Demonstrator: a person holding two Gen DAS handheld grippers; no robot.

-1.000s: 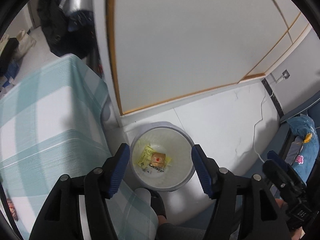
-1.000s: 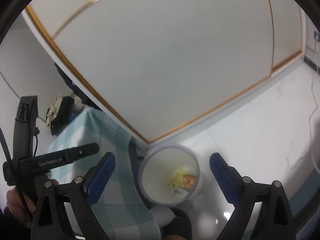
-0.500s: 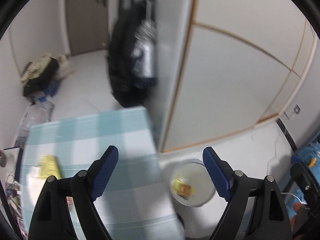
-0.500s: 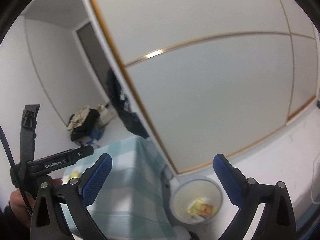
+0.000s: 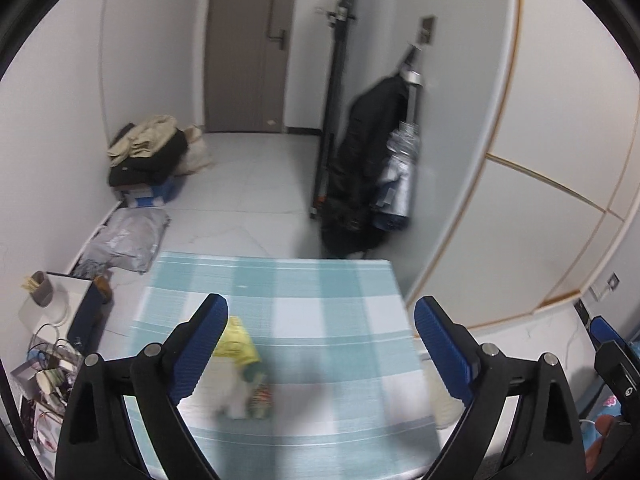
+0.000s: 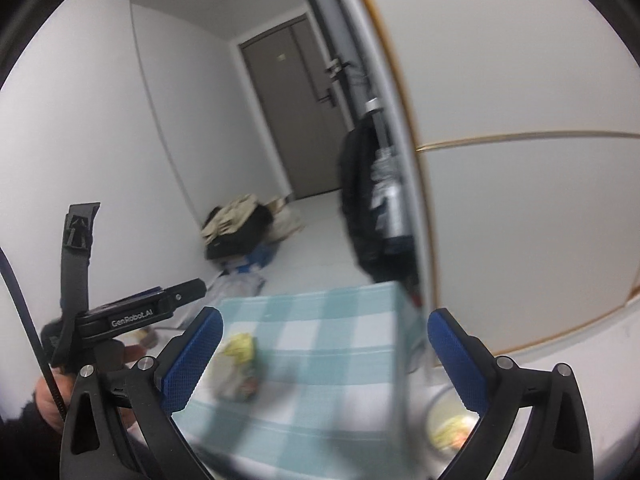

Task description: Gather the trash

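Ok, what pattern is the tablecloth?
Pale teal and white check; the tablecloth shows best in the left wrist view.

Left gripper and right gripper both held level, jaws spread wide; nothing between them.

Soft, even indoor light, strong fisheye bending at the dark edges, and motion blur smearing the table.

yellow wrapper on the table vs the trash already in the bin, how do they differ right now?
The yellow wrapper lies on the checked tablecloth, beside other litter; the binned trash sits in the white bin on the floor beside the table. The wrapper shows in both views; the binned trash only in the right wrist view. Both are yellowish and blurred.
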